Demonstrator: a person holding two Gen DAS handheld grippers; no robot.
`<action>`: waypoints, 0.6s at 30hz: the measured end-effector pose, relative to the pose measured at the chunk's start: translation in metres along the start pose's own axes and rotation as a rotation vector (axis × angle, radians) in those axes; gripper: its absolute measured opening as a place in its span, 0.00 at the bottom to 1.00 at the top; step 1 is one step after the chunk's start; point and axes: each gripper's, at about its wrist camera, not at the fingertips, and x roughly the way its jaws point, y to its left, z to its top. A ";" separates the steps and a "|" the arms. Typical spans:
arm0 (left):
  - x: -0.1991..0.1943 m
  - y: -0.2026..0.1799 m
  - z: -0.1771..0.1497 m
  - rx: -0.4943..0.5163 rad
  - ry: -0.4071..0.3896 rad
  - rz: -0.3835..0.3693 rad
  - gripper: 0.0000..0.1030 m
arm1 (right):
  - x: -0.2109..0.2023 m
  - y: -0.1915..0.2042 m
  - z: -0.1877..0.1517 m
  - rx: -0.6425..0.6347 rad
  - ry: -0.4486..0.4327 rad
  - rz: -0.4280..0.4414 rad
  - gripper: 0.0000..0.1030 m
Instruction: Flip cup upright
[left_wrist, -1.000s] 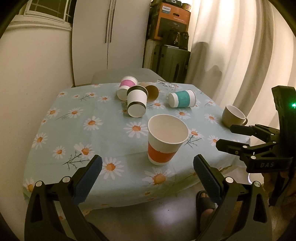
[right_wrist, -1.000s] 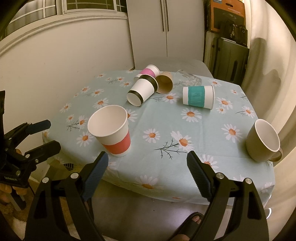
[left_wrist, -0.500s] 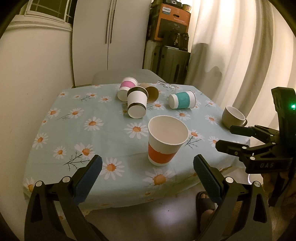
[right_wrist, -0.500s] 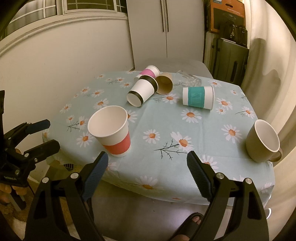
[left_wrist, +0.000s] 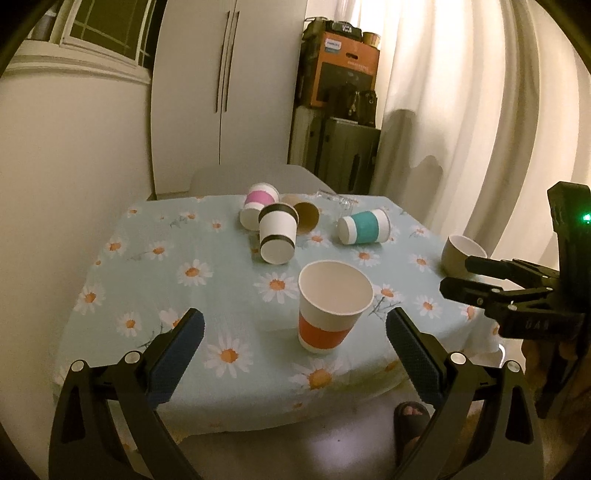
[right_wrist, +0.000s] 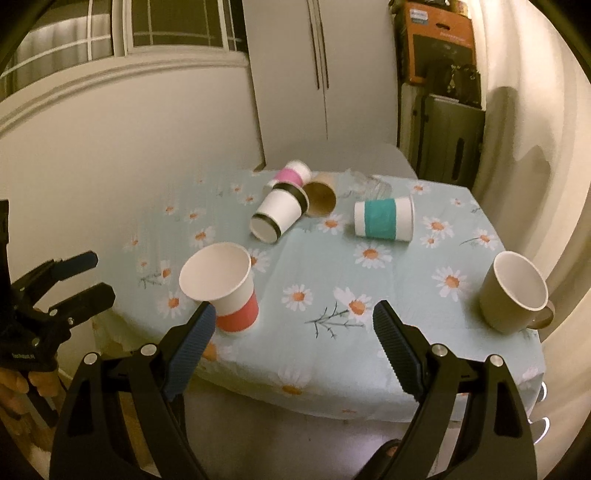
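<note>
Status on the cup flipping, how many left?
Done: orange-banded cup and mug stand upright. In hand: nothing; left gripper and right gripper are open, short of the table. Left: black-banded cup, teal-banded cup, pink-banded cup, brown cup lie sideways.

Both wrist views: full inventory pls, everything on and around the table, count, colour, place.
Red-band cup: 1, white with red band, upright, near table edge.
Black-band cup: 1, white with black bands, on its side, mid-table.
Pink-band cup: 1, white and pink, on its side, far side.
Brown cup: 1, brown, on its side beside the black-band cup.
Teal-band cup: 1, white and teal, on its side, right of the cluster.
Glass: 1, clear, lying at the far edge.
Mug: 1, beige, upright, near right corner.
Tablecloth: 1, light blue with daisies.
Box: 1, orange and black, on dark cases behind.
Left tongs: open, empty.
Right tongs: open, empty.
</note>
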 end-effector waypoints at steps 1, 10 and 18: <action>-0.001 0.000 0.000 0.001 -0.003 0.002 0.93 | -0.003 -0.001 0.000 0.005 -0.015 -0.002 0.89; -0.005 0.001 0.001 -0.005 -0.028 0.012 0.93 | -0.016 -0.002 0.003 0.021 -0.069 -0.006 0.92; -0.004 0.003 0.001 -0.007 -0.023 0.011 0.93 | -0.014 0.000 0.002 0.013 -0.069 -0.007 0.95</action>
